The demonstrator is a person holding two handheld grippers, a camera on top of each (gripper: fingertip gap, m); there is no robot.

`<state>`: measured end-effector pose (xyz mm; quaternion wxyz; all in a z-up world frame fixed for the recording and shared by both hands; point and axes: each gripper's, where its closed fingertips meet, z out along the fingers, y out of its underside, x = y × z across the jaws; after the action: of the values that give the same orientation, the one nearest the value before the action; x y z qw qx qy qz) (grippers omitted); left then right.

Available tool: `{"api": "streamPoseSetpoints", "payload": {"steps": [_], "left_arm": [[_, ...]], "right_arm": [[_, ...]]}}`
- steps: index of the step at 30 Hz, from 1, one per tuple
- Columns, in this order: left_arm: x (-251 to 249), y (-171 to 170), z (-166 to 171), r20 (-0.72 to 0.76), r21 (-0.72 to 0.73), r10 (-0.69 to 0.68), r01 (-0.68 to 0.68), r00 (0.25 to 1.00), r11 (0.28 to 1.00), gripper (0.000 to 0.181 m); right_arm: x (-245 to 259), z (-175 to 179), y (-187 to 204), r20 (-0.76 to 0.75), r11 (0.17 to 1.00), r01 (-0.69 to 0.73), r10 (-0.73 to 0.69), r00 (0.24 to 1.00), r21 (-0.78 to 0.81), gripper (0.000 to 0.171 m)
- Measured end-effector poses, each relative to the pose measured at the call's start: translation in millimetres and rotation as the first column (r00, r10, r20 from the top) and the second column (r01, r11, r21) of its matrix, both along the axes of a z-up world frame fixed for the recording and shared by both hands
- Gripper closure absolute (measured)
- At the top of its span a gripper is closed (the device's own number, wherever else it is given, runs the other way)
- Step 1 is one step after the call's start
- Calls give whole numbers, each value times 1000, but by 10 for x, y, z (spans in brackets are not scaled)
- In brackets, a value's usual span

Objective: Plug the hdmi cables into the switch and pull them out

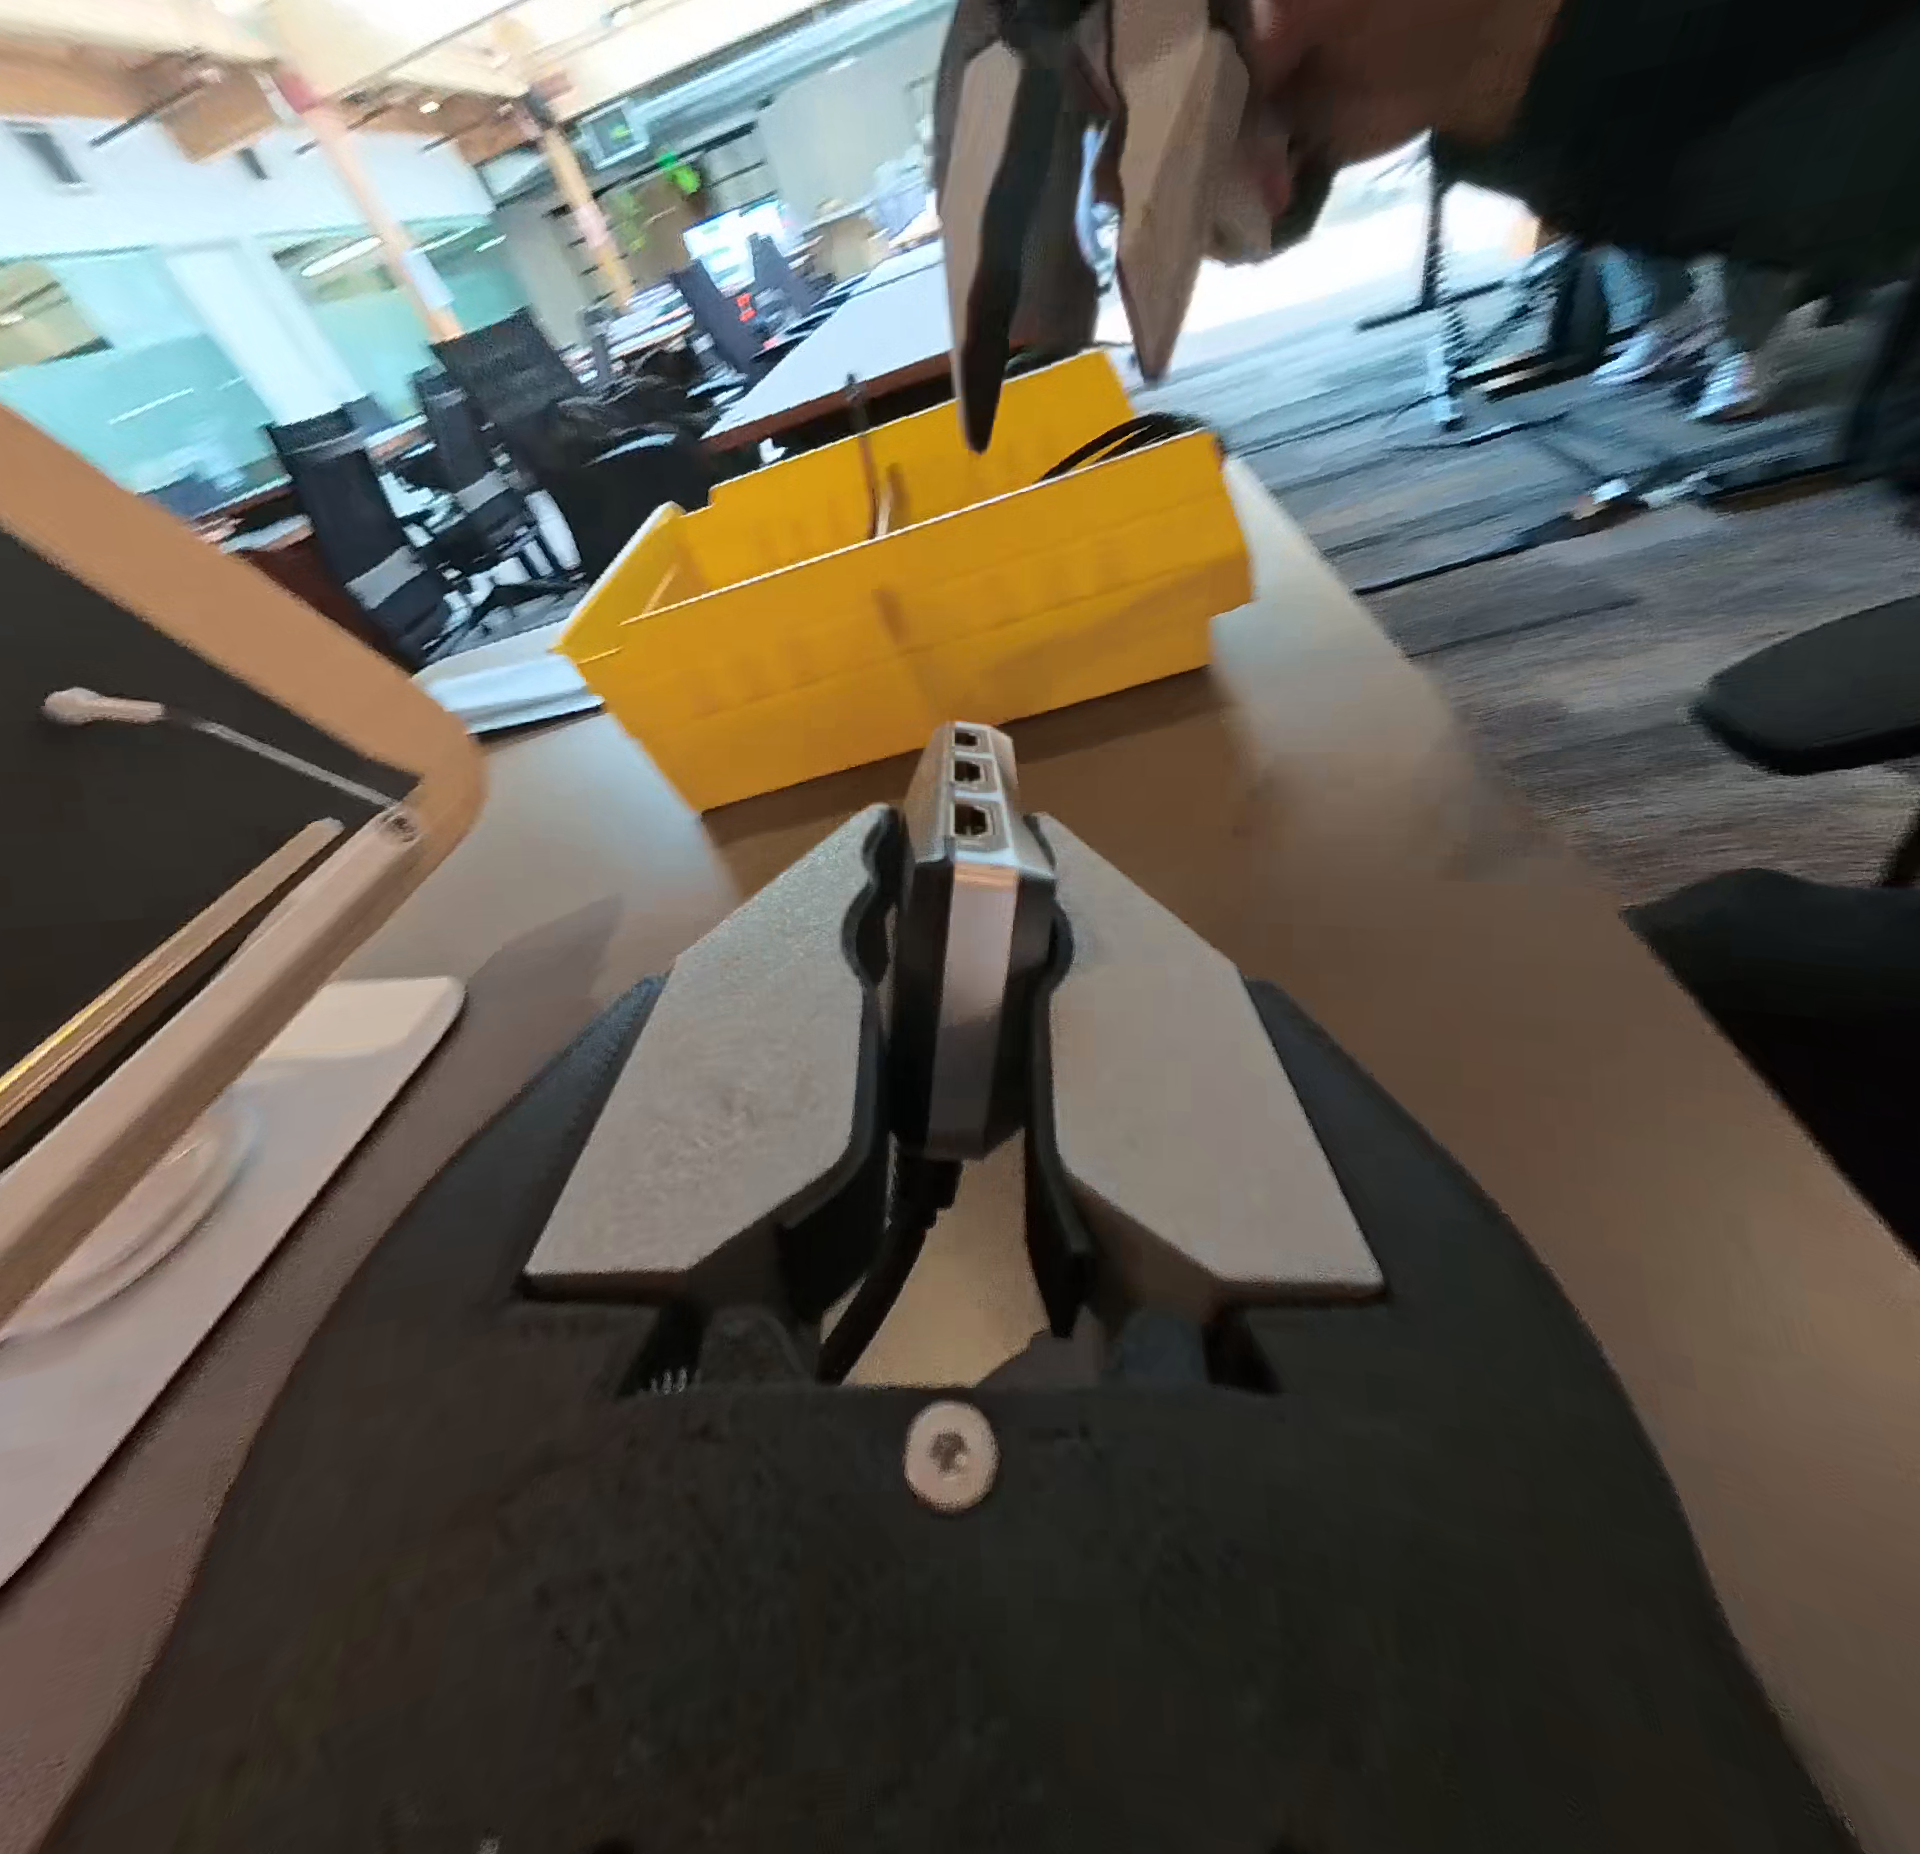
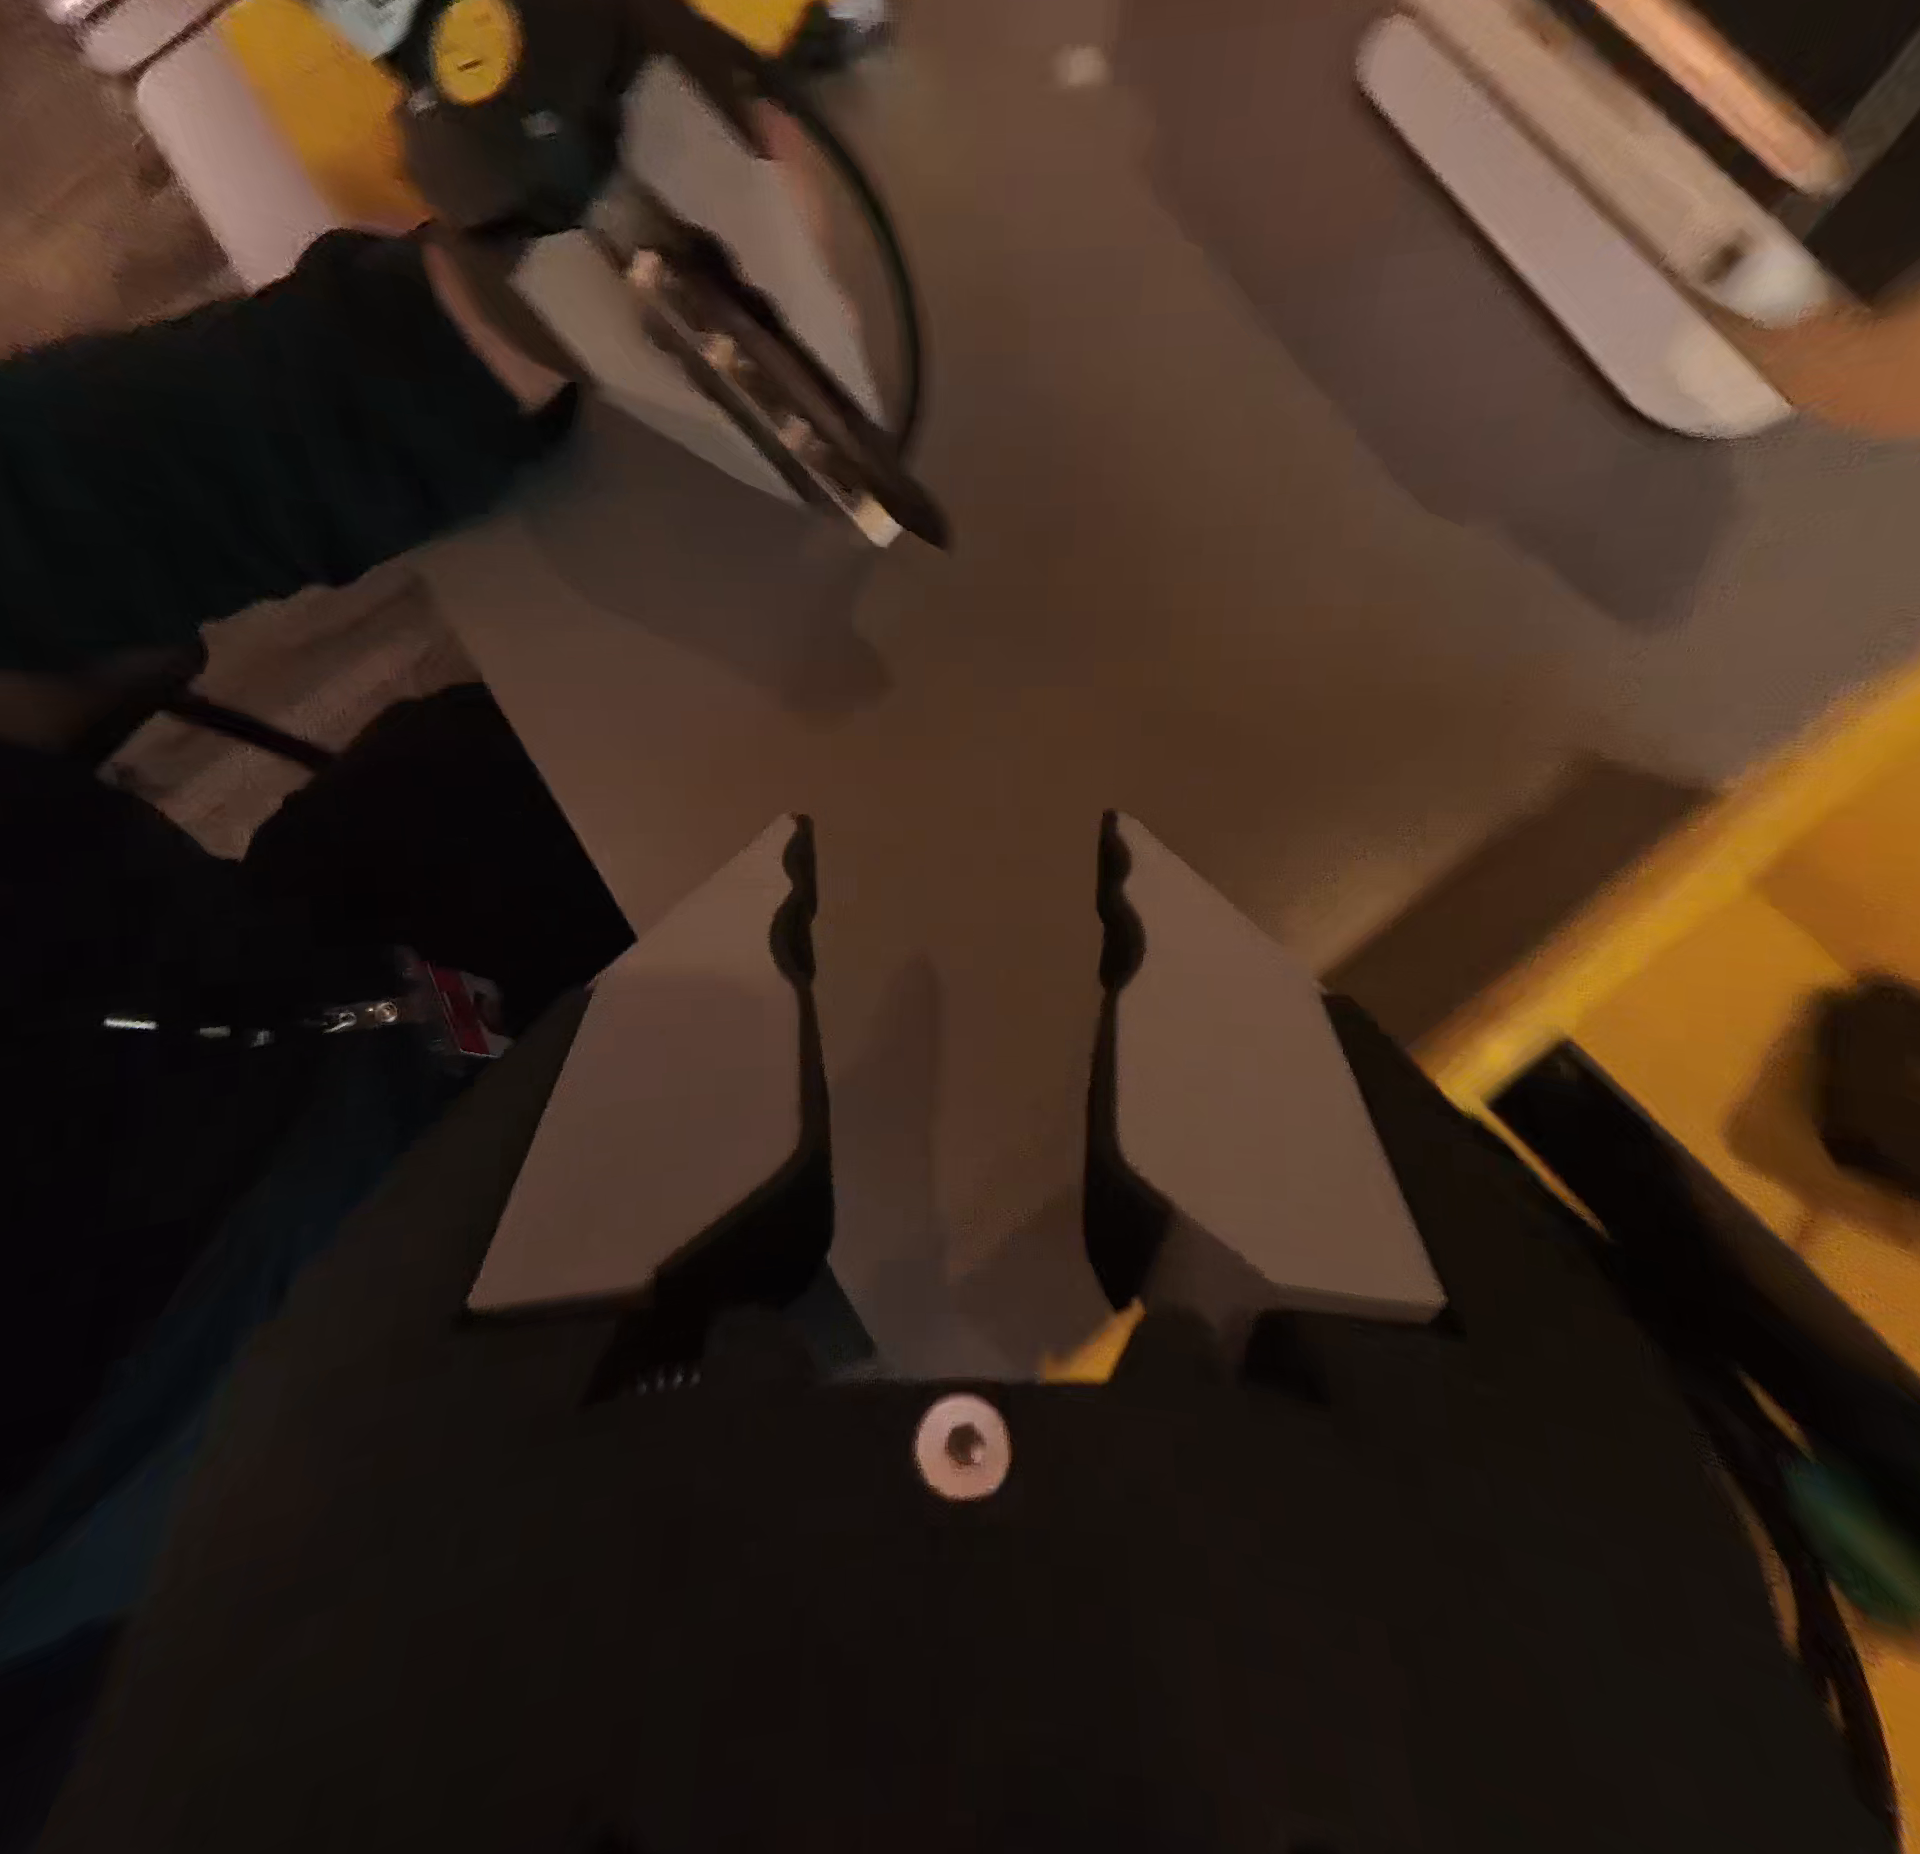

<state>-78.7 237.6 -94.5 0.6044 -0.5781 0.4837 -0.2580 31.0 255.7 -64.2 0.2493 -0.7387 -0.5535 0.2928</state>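
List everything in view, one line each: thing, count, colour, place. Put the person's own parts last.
Switch: one, silver, clamped on edge in the left gripper, three empty ports showing.
Cable: one, black, leaving the switch's near end.
Bin: one, yellow, on the table beyond the switch, dark cables inside.
Monitor: one, pale frame, dark screen, table's left side.
Table: one, brown.
Office chairs: several, black, background.
Left gripper: grey fingers, jaws shut on the switch.
Right gripper: jaws open, empty, above the table.

A brown table (image 1: pixel 1299 1025) carries a yellow bin (image 1: pixel 914 620) just beyond the left jaws, papers (image 1: pixel 509 687) beside the bin, and a monitor's white base (image 1: pixel 260 1129) to their left.
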Motion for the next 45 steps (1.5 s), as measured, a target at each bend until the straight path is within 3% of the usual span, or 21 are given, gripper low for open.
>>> {"api": "streamPoseSetpoints", "payload": {"steps": [4,7,10,12,16,21,25,32,36,40,43,45], "left_arm": [[96,-175,61,87,-58,-124,129,989,990,161],[132,-307,187,172,-67,-201,215,964,974,161],[142,-392,322,253,-64,-247,271,935,961,160],[123,-419,356,284,-98,-266,304,921,948,160],[36,-294,426,294,-57,-160,184,942,981,154],[65,-342,388,244,-68,-195,218,950,974,160],[192,-366,183,153,-88,-212,227,965,970,163],[228,-313,132,142,-87,-189,202,972,976,163],[230,-279,104,144,-121,-175,192,974,974,162],[178,-329,327,284,-125,-193,236,939,964,151],[51,-463,616,380,-46,-235,272,894,961,146],[-24,-680,783,421,12,-327,355,846,935,159]], "right_arm": [[-607,-300,-362,48,978,-149,143,989,147,114],[-900,-458,-362,78,943,-173,157,985,285,120],[-1117,-407,-481,-8,918,-216,231,973,333,150],[-1168,-363,-528,-45,900,-226,260,964,373,151],[-1012,-434,-409,9,906,-186,198,980,381,152],[-908,-442,-415,-13,912,-172,190,982,373,152],[-1047,-293,-532,-211,938,-149,221,952,311,149],[-990,-381,-450,-246,953,-113,185,952,280,150],[-971,-453,-404,-173,945,-123,182,968,302,151],[-906,-661,-217,69,886,-118,98,993,448,151],[-748,-484,-47,172,800,-108,5,985,591,152],[-631,-215,60,161,759,-58,-63,985,648,152]]}}
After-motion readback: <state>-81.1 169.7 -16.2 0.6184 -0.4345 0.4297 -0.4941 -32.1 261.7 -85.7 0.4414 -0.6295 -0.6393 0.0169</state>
